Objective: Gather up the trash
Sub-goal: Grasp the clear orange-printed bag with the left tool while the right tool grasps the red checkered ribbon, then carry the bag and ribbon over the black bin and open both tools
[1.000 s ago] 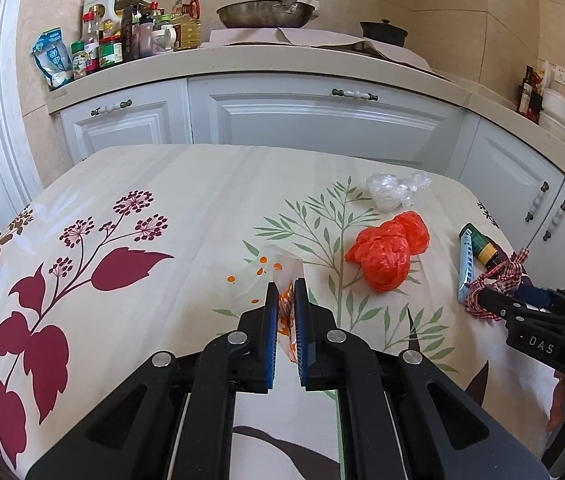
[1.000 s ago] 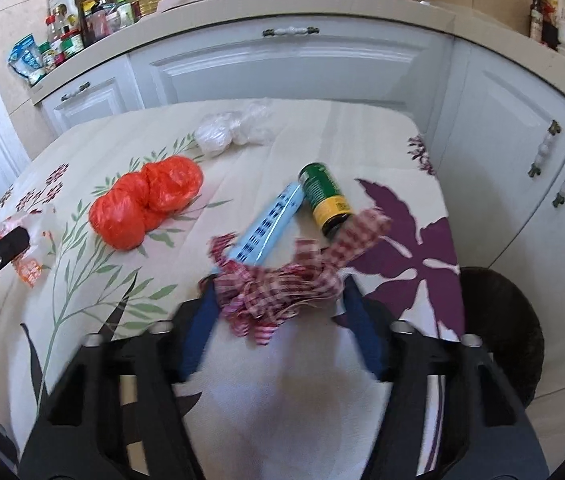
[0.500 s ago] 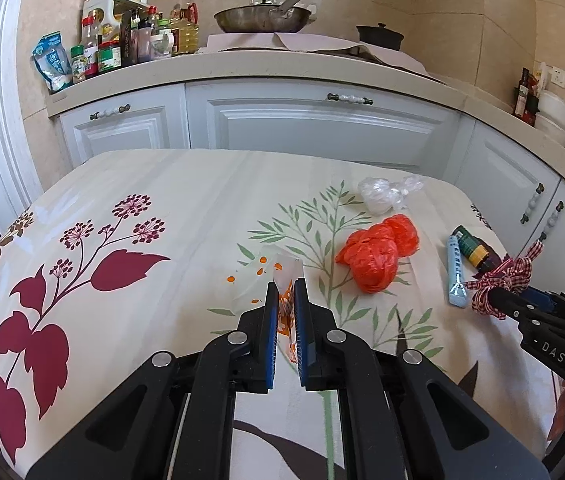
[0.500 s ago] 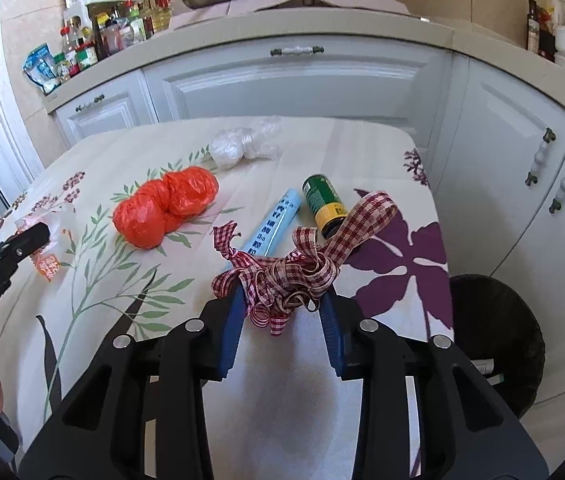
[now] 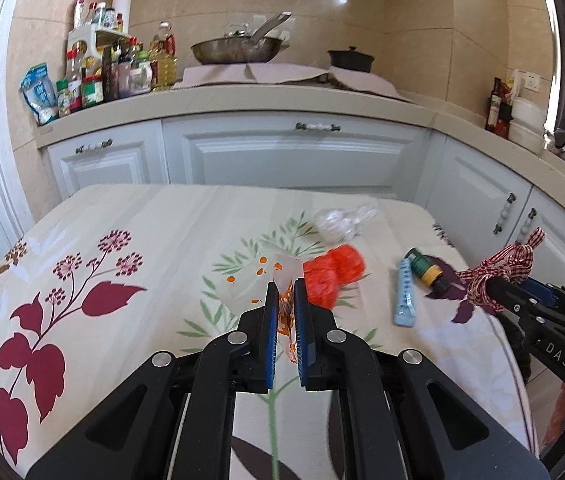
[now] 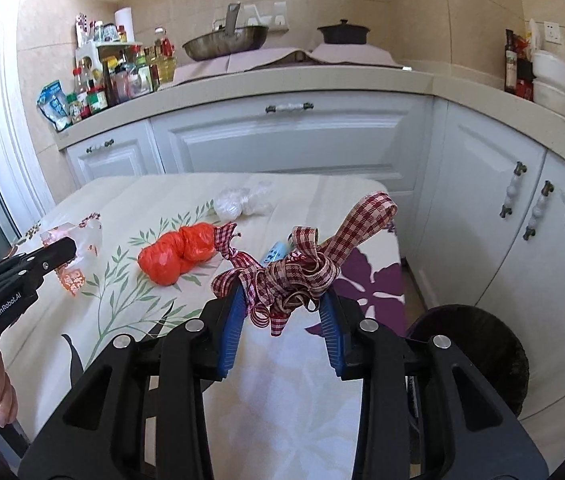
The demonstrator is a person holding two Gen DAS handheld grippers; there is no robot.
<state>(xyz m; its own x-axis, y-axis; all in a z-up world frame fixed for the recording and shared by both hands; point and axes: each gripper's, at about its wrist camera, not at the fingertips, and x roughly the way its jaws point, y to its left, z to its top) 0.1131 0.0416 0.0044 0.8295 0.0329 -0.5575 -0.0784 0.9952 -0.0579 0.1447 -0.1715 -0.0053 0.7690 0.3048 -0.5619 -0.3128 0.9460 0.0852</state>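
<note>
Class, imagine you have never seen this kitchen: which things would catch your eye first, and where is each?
The red-and-white checked ribbon bunched in the right gripper above the near right part of the floral tablecloth. Next, the bright orange plastic bag lying mid-table. Then the clear orange-printed wrapper pinched in the left gripper, just left of that bag.
</note>
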